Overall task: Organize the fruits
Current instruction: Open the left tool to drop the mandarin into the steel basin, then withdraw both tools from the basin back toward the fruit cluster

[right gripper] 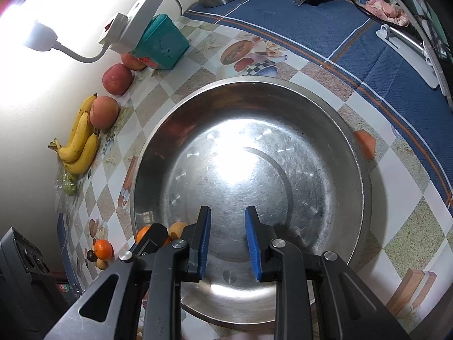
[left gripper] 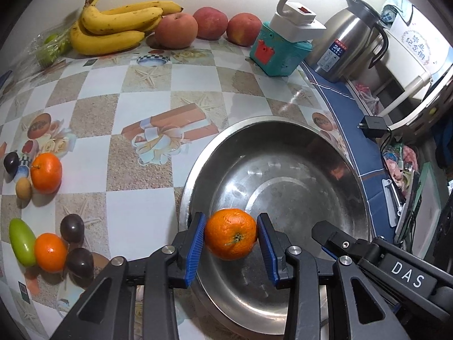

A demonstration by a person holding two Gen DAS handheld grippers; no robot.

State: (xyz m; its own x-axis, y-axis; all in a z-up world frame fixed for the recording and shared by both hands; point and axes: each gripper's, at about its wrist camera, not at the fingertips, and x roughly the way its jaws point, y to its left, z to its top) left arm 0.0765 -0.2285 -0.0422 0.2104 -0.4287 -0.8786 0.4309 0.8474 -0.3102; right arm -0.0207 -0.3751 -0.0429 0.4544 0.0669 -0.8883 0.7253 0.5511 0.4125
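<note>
Orange mandarin (left gripper: pixel 230 233) sat between the blue fingers (left gripper: pixel 195 248) of the left gripper (left gripper: pixel 230 243), over the near rim of the steel basin (left gripper: pixel 283 130). Left pad looked a hair clear of the peel, right pad at its edge (whether it touched I could not tell).

Far left on the checkered worktop (left gripper: pixel 136 204): two more mandarins (left gripper: pixel 46 172), dark round fruits (left gripper: pixel 72 227), a green oval one (left gripper: pixel 22 240). Along the back wall, bananas (left gripper: pixel 113 25), then three peaches (left gripper: pixel 176 29), a teal box (left gripper: pixel 279 53), a steel kettle (left gripper: pixel 348 45).

Right gripper (right gripper: pixel 228 240) hung over the basin's inside, nothing between its fingers, which stood as near together as they go.
</note>
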